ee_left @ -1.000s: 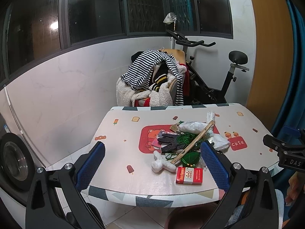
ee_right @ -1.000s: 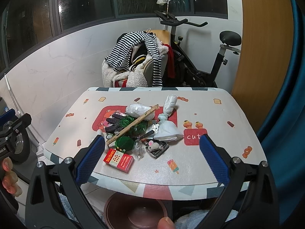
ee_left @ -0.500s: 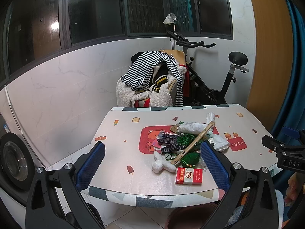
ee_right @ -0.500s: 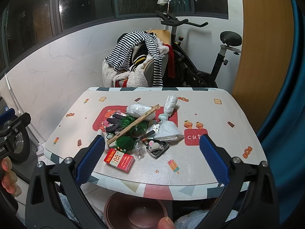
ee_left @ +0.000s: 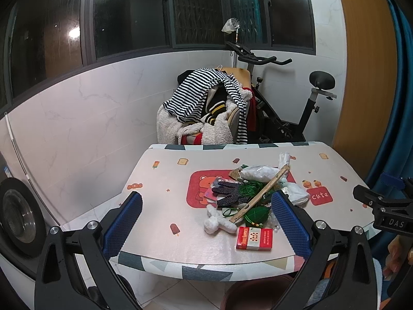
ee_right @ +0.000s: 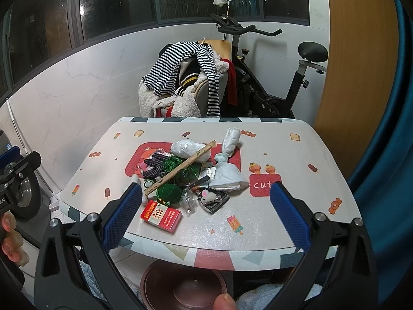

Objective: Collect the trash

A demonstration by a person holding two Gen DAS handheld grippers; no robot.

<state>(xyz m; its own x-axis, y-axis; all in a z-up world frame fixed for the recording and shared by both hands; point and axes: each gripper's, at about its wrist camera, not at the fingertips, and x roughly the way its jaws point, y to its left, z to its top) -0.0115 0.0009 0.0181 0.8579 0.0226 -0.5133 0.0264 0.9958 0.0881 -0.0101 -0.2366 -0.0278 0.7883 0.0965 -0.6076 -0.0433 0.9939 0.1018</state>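
Observation:
A heap of trash lies on the patterned table (ee_left: 160, 188) (ee_right: 296, 160): a red cigarette pack (ee_left: 254, 238) (ee_right: 161, 215), a wooden stick (ee_left: 260, 193) (ee_right: 180, 167), green wire coils (ee_left: 255, 213) (ee_right: 169, 193), a dotted dark glove (ee_left: 228, 192) (ee_right: 155, 166), white plastic bags (ee_left: 258, 173) (ee_right: 227, 175) and a small toy mouse on a dark tray (ee_right: 213, 197). My left gripper (ee_left: 206, 222) is open and empty, held before the table's near edge. My right gripper (ee_right: 205, 210) is open and empty, also short of the heap.
A brown round bin (ee_right: 182, 284) (ee_left: 258, 295) stands on the floor under the near table edge. Behind the table are a chair piled with clothes (ee_left: 206, 108) and an exercise bike (ee_left: 296, 108). A washing machine (ee_left: 15, 214) is at the left.
Both views have barely shifted; both grippers stay open and the heap is untouched.

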